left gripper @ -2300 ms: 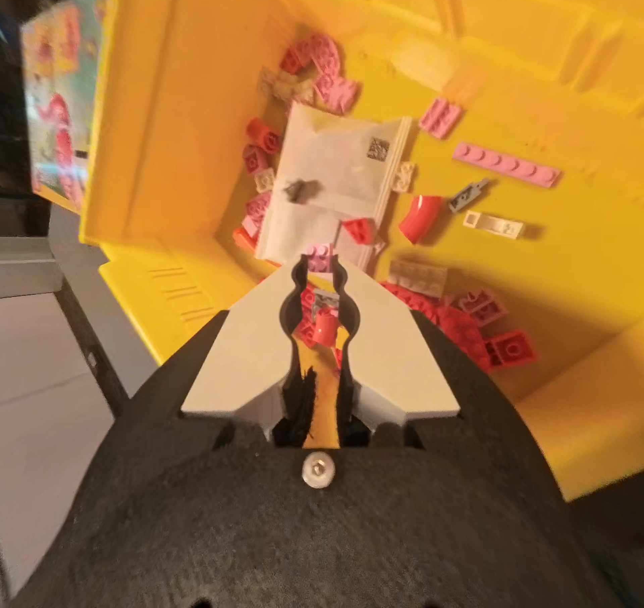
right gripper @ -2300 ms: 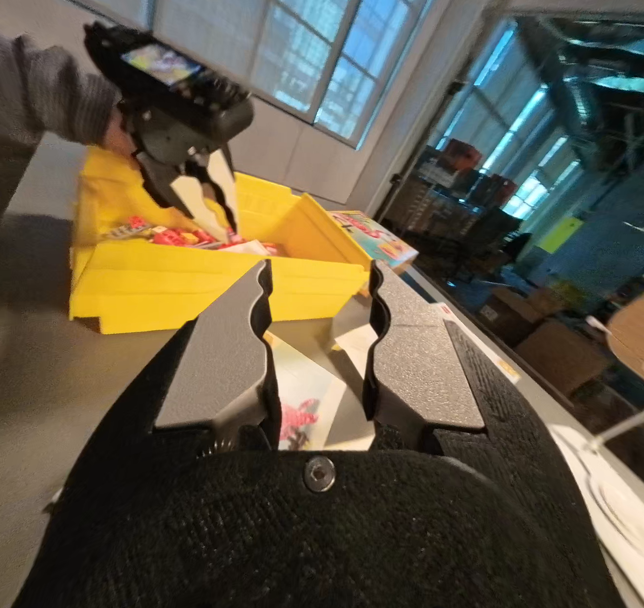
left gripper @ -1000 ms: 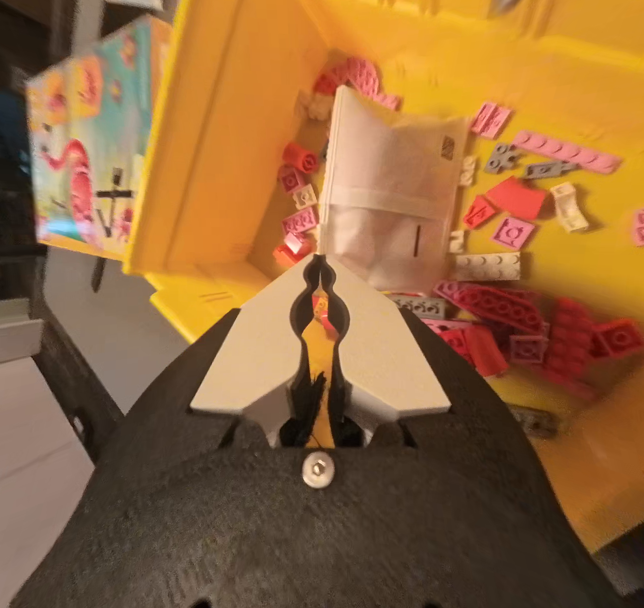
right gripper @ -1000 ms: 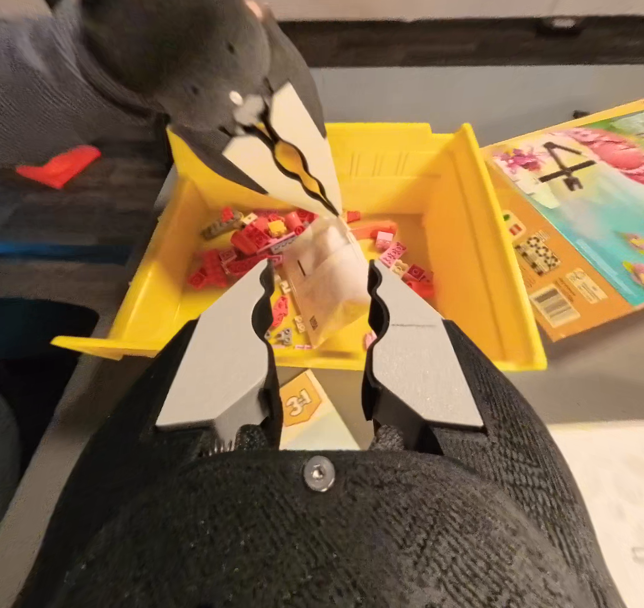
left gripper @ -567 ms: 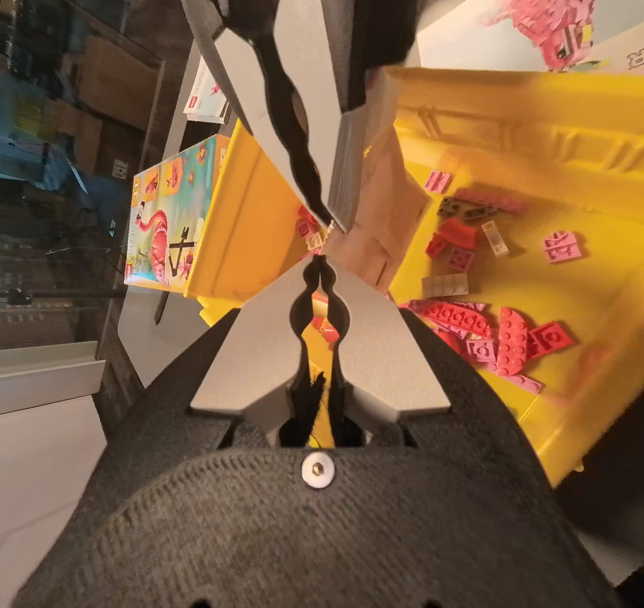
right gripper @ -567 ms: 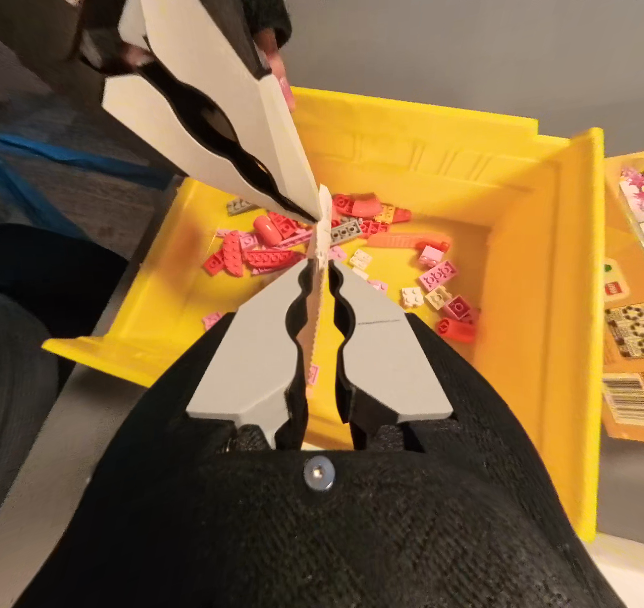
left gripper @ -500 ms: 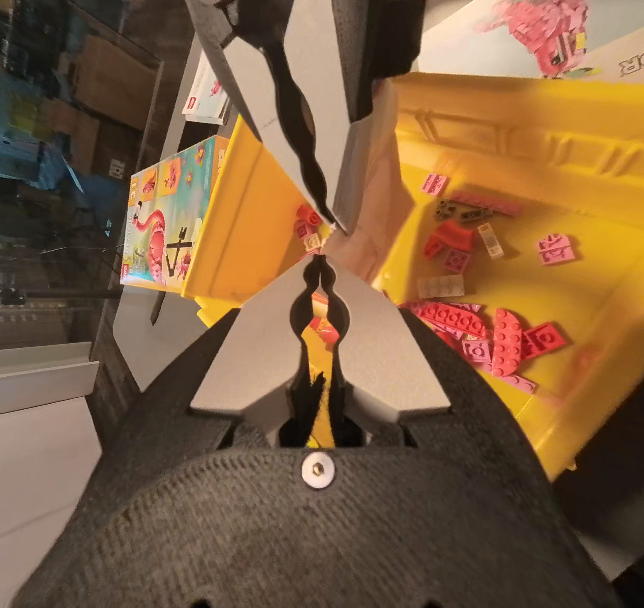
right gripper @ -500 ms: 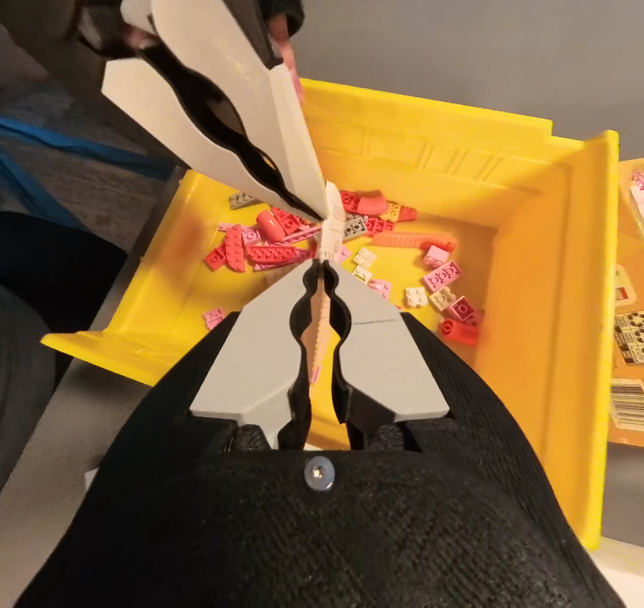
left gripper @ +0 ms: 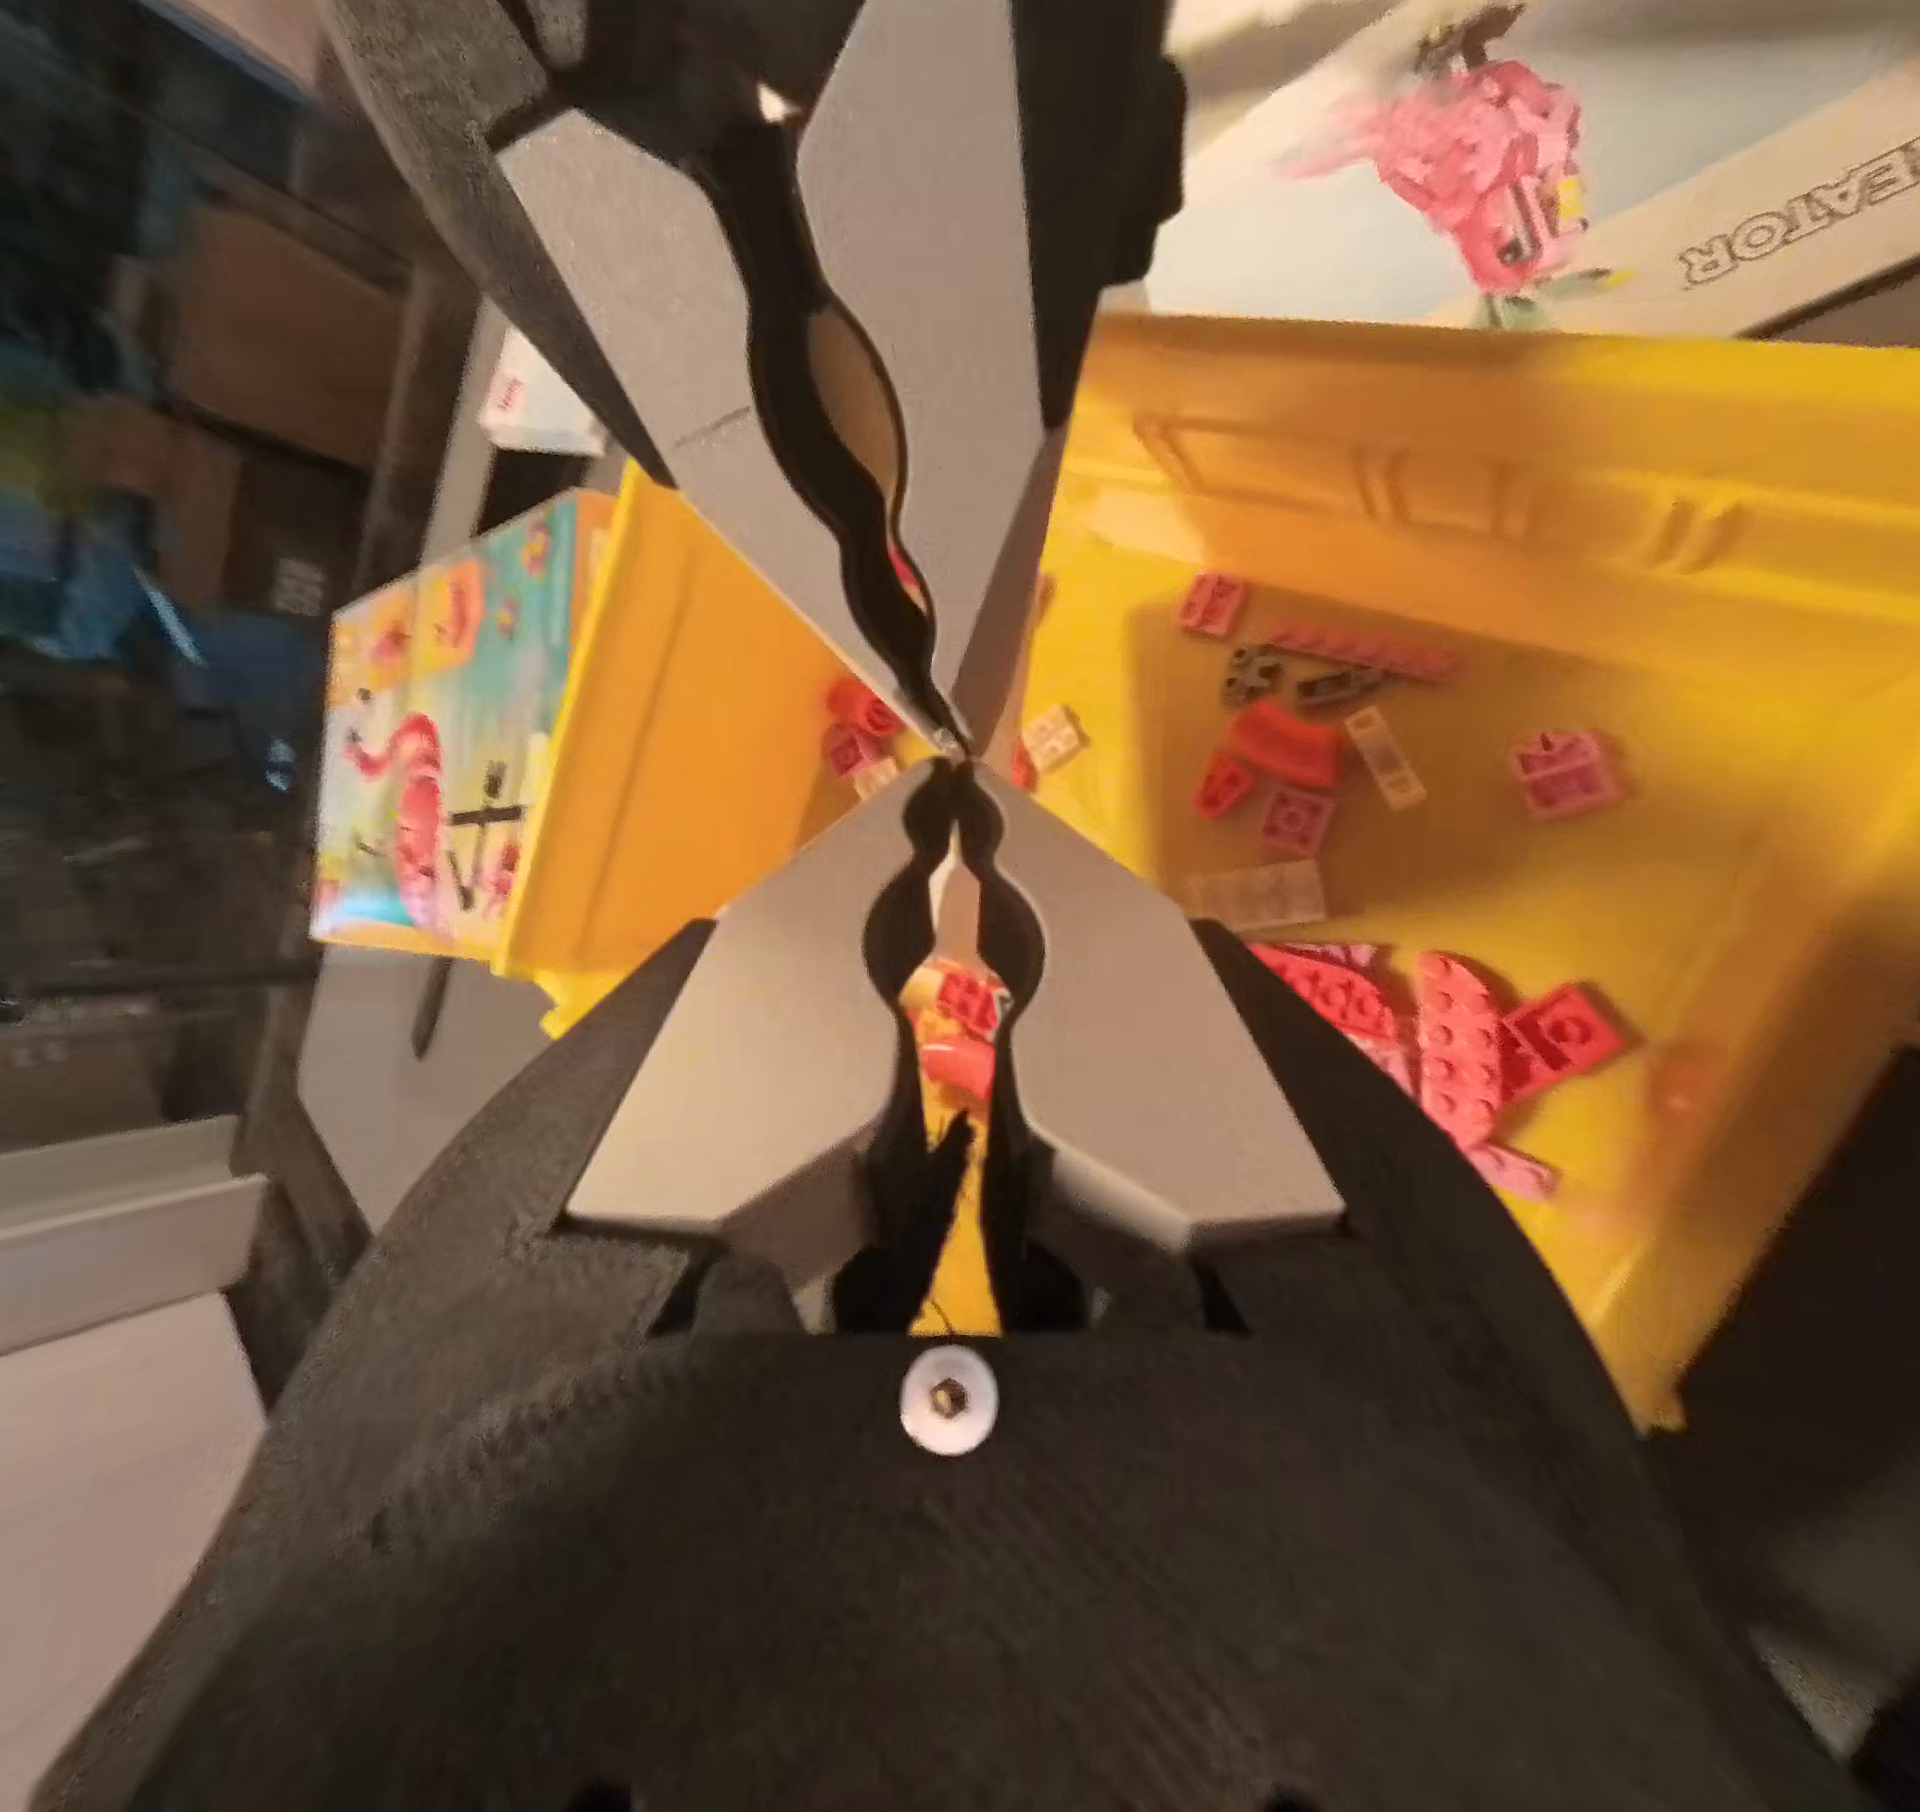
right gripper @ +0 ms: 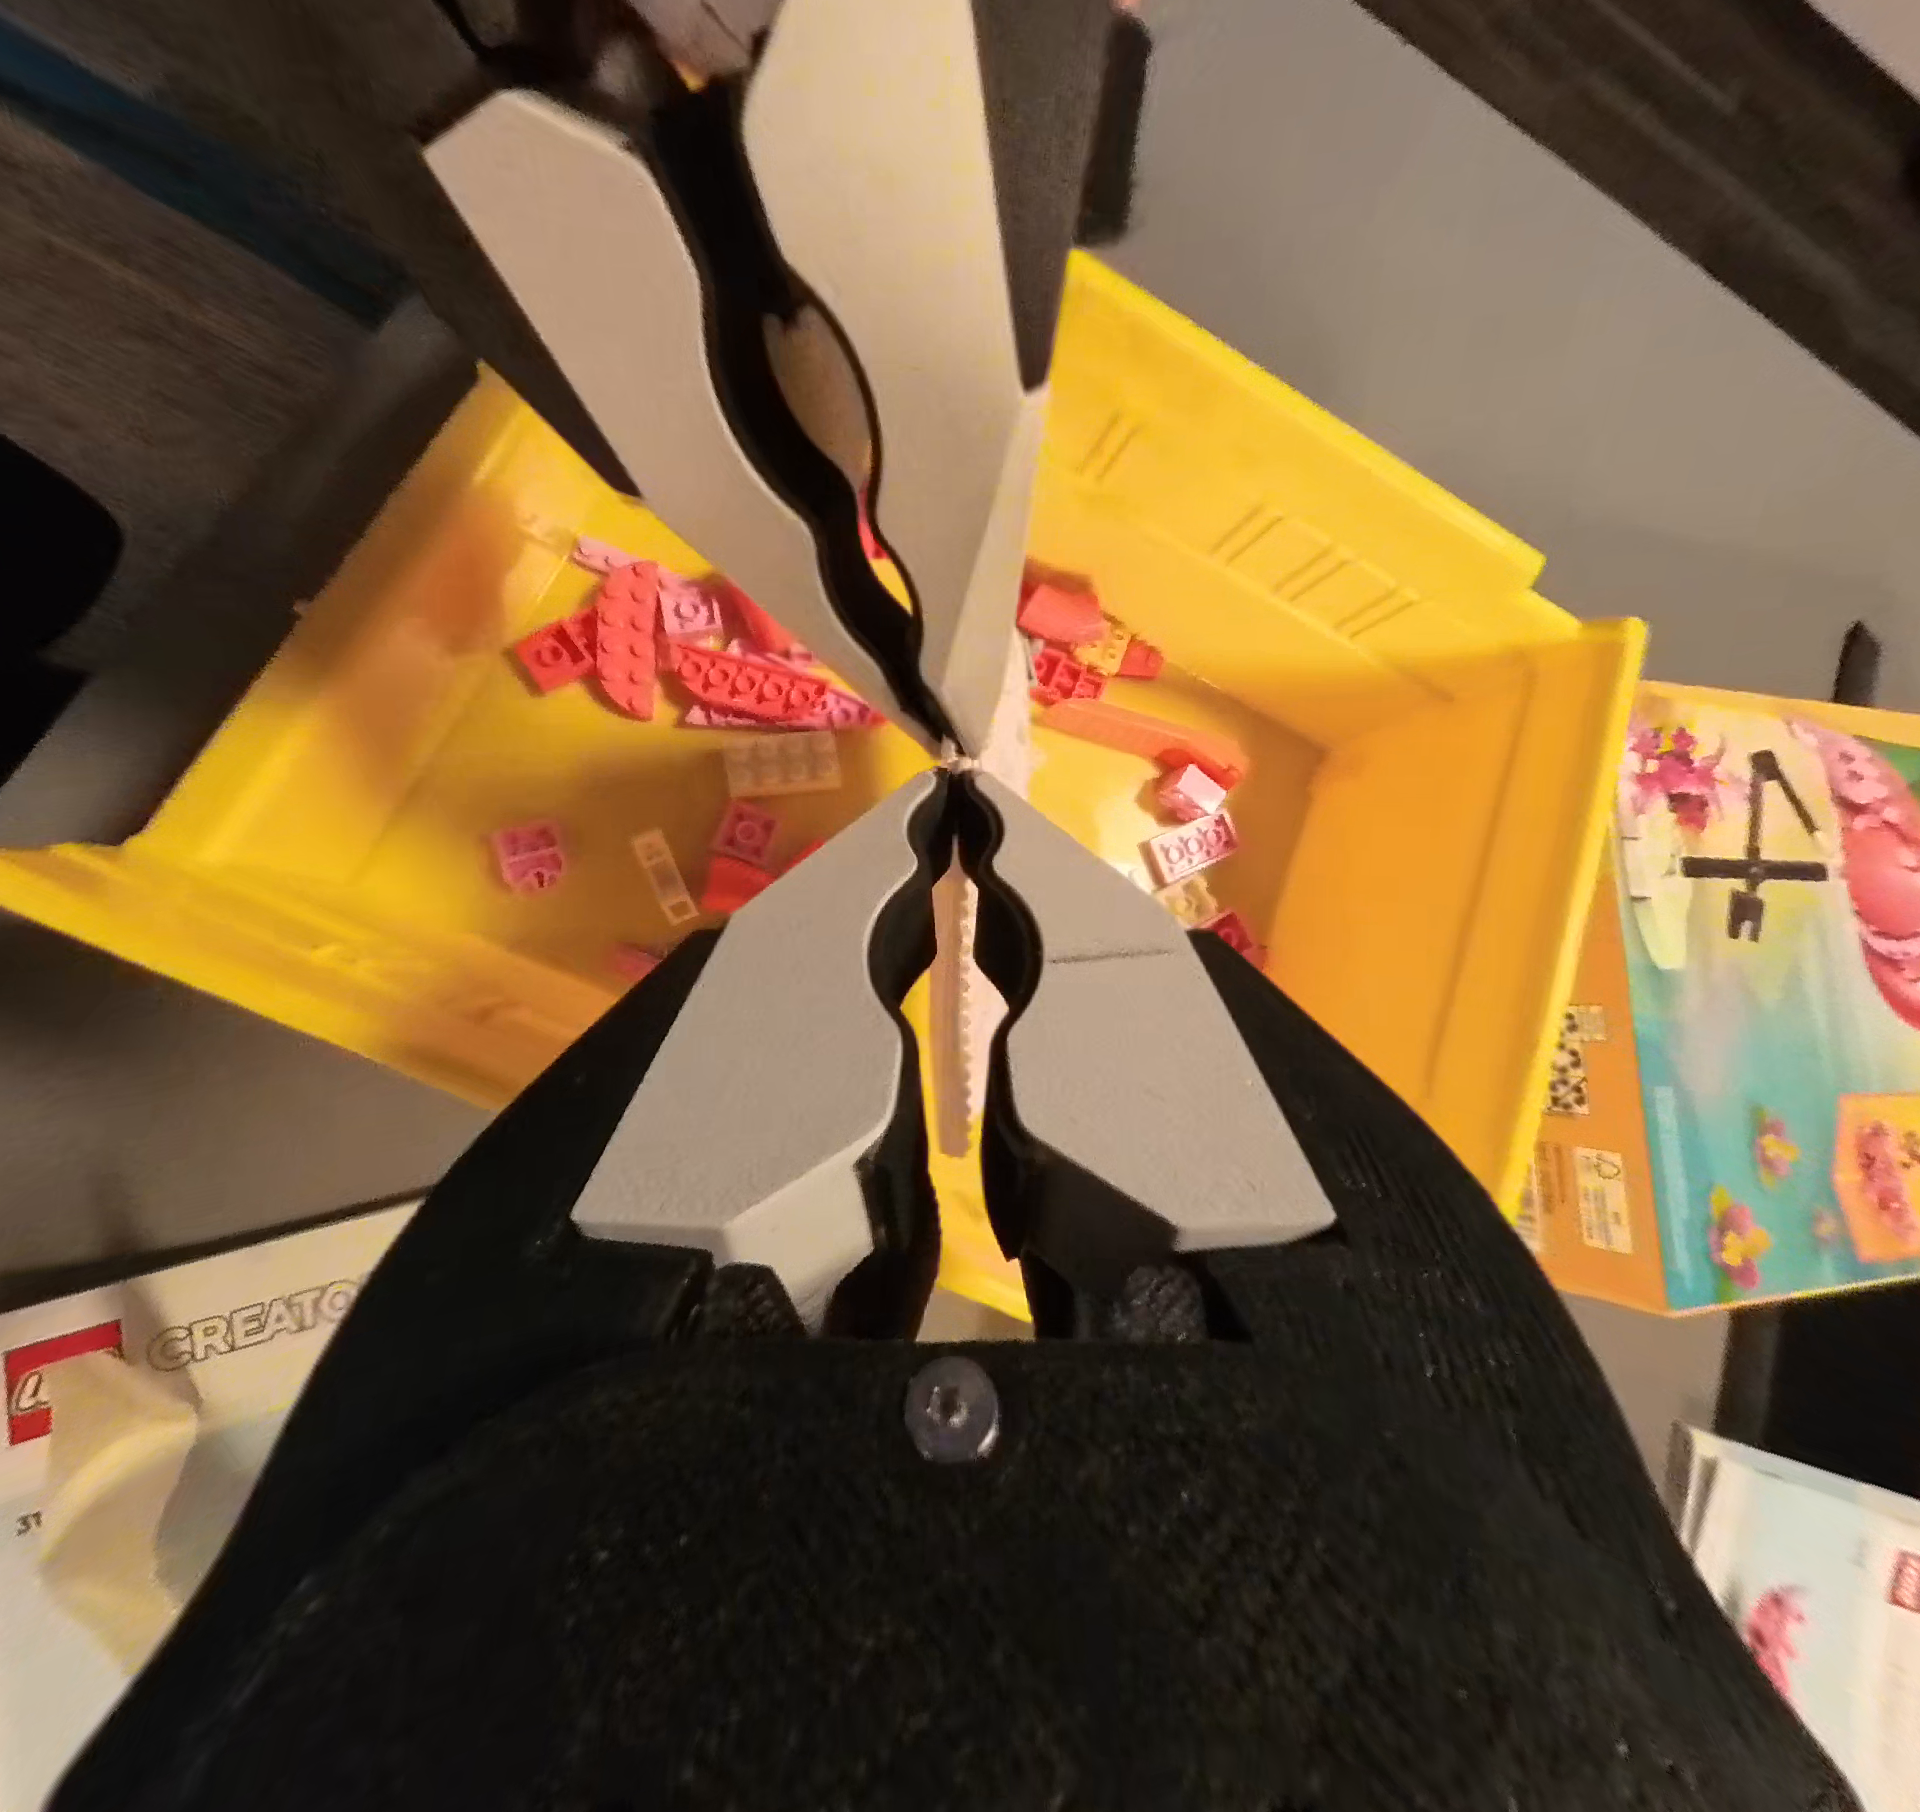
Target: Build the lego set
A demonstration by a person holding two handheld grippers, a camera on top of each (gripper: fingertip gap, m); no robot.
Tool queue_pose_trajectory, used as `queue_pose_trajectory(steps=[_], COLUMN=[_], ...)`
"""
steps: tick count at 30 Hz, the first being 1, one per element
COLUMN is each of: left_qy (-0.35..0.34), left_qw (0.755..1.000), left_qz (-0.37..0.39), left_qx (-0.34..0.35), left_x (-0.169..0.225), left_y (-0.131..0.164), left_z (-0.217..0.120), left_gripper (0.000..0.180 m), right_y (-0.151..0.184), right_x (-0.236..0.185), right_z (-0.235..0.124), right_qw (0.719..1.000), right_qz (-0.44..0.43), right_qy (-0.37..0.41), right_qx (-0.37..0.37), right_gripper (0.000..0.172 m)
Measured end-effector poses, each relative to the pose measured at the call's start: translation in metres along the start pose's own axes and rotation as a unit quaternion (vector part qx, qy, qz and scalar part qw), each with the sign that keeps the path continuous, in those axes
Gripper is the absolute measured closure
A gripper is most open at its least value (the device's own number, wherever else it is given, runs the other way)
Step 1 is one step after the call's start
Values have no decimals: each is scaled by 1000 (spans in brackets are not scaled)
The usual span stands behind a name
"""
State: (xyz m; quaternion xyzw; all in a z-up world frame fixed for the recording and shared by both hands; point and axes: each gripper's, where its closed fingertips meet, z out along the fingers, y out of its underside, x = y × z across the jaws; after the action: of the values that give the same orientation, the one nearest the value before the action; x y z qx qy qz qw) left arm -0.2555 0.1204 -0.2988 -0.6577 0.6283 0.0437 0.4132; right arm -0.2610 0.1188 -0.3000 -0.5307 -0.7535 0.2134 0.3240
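Note:
My left gripper is shut on one edge of a white paper bag, which shows as a thin white sliver between its pads. My right gripper is shut on the same bag, whose serrated edge runs between its pads. The two grippers meet tip to tip above a yellow bin. In the left wrist view the right gripper comes down from the top. In the right wrist view the left gripper does the same. The bag is seen edge-on, so most of it is hidden.
Loose red, pink and cream bricks lie on the floor of the bin, and they also show in the left wrist view. A colourful box with a flamingo picture lies beside the bin. White booklets lie on the grey table. Only a small space, under 4 cm, lies between the two pairs of fingers.
My right gripper came in over the bin and shut on the bag my left gripper held. Both grippers then turned tip to tip, and the bag went from face-on to edge-on.

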Motion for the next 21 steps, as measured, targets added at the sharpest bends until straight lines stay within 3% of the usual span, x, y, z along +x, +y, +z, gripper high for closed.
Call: queue_pose_trajectory(steps=[5, 9, 16, 21], left_qy=[-52, -77, -41, -34], left_qw=[995, 991, 978, 980], left_qz=[-1, 25, -70, -69], left_qx=[90, 104, 193, 185], left_x=[-9, -5, 7, 14], left_y=[-21, -22, -21, -17], left_z=[-28, -38, -47, -43], left_gripper=[180, 180, 180, 180], right_y=[-26, -34, -38, -32], right_x=[-5, -12, -20, -21], right_z=[-24, -26, -26, -22], right_qw=[990, 984, 965, 965], right_qz=[48, 55, 99, 108], right_qy=[-60, -82, -115, -116], right_qx=[117, 146, 212, 211], right_gripper=[172, 172, 172, 172])
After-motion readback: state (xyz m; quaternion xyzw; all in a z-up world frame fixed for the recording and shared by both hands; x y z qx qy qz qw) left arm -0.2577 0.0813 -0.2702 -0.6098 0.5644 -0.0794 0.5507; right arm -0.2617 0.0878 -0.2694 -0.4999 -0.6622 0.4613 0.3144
